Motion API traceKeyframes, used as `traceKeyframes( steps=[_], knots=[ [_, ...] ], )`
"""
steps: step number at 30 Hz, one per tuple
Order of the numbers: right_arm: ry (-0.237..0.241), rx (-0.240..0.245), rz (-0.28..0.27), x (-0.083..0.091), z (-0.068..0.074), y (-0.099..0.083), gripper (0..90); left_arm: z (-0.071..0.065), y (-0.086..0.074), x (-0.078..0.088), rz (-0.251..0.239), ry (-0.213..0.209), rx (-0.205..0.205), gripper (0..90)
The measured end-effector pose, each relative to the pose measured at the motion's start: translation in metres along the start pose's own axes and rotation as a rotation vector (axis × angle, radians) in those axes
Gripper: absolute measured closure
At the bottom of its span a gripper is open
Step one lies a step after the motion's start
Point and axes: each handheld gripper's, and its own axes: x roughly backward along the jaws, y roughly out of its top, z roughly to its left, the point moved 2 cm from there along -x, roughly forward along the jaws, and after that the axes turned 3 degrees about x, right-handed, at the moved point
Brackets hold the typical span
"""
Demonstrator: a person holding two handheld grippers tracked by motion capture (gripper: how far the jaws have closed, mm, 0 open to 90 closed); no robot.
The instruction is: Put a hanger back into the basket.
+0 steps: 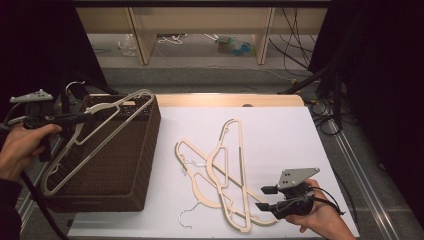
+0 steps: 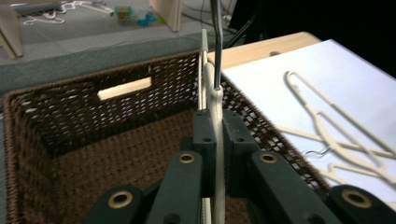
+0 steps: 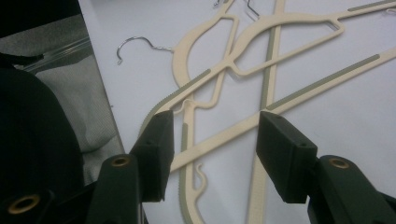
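Left gripper [image 1: 82, 119] is seen clamped on a cream plastic clothes hanger with a metal hook [image 1: 95, 132], jaws pinched together on the neck just below the hook, as confirmed in the left gripper view [image 2: 215, 140]. Right gripper [image 1: 266, 197] is held with jaws apart, nothing between the pads; in the right gripper view [image 3: 215, 135] the jaws are seen hanging just over the hanger pile.

Largest first: a white-covered table [image 1: 280, 125] is taken up on its left side by a dark brown woven wicker basket [image 1: 145, 150], rectangular, with a handle slot in its far wall [image 2: 123, 88]. The held hanger is spread diagonally over the basket opening, upper bar near the far right rim, lower end near the front left corner; contact with the rim cannot be told. A tangled pile of cream hangers [image 1: 220, 170] is left on the table right of the basket, bars crossed over each other, one small metal hook [image 1: 186, 217] poking out toward the front edge.

Step judged: hanger is being placed into the basket, not yet released. Next move likely calls for lowering and tilting so both ends clear the rim, then opening the left jaws. After that, one bar of the pile would need to be singled out by the right gripper; snagging of neighbours is a risk.

Left hand [image 1: 20, 147] is held level, gripper pointed across toward the basket. Right hand [image 1: 320, 215] is rested low by the table's front right, gripper aimed left at the pile.
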Motion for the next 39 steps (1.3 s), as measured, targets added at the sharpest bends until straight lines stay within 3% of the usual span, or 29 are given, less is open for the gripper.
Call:
traceKeyframes(
  steps=[3,8,15,18,25,29,32,33,34,35,37,39],
  knots=[
    [0.000,-0.001,0.000,0.000,0.000,0.000,47.8,0.003,-0.006,-0.008,0.049,-0.004,-0.010,85.4],
    [0.001,-0.006,0.002,-0.001,-0.002,-0.002,47.7,0.008,-0.017,-0.021,0.072,0.005,0.011,85.2],
    [-0.003,-0.011,-0.005,-0.001,-0.002,-0.002,47.0,0.018,-0.035,-0.042,0.146,0.026,0.028,84.8],
    [-0.007,-0.012,-0.003,-0.003,-0.002,-0.002,45.6,0.023,-0.042,-0.047,0.168,0.066,0.039,84.6],
    [-0.021,-0.021,-0.018,-0.004,-0.003,-0.001,40.5,0.039,-0.059,-0.049,0.150,0.140,0.101,80.2],
    [-0.031,-0.032,-0.018,-0.005,-0.004,-0.002,38.2,0.043,-0.061,-0.050,0.158,0.208,0.071,78.0],
    [-0.033,-0.032,-0.019,-0.005,-0.004,-0.002,38.0,0.044,-0.064,-0.052,0.148,0.243,0.079,75.5],
    [-0.037,-0.033,-0.022,-0.005,-0.004,-0.002,37.8,0.044,-0.065,-0.052,0.154,0.256,0.083,74.9],
    [-0.034,-0.032,-0.020,-0.005,-0.004,-0.002,37.8,0.047,-0.065,-0.049,0.205,0.267,0.045,74.0],
    [-0.034,-0.032,-0.021,-0.005,-0.004,-0.002,37.7,0.047,-0.066,-0.049,0.209,0.288,0.040,70.8],
    [-0.036,-0.031,-0.022,-0.005,-0.004,-0.002,37.6,0.050,-0.068,-0.048,0.196,0.334,0.053,61.6],
    [-0.042,-0.031,-0.025,-0.005,-0.005,-0.002,37.6,0.051,-0.067,-0.042,0.185,0.353,0.079,59.0]
  ],
)
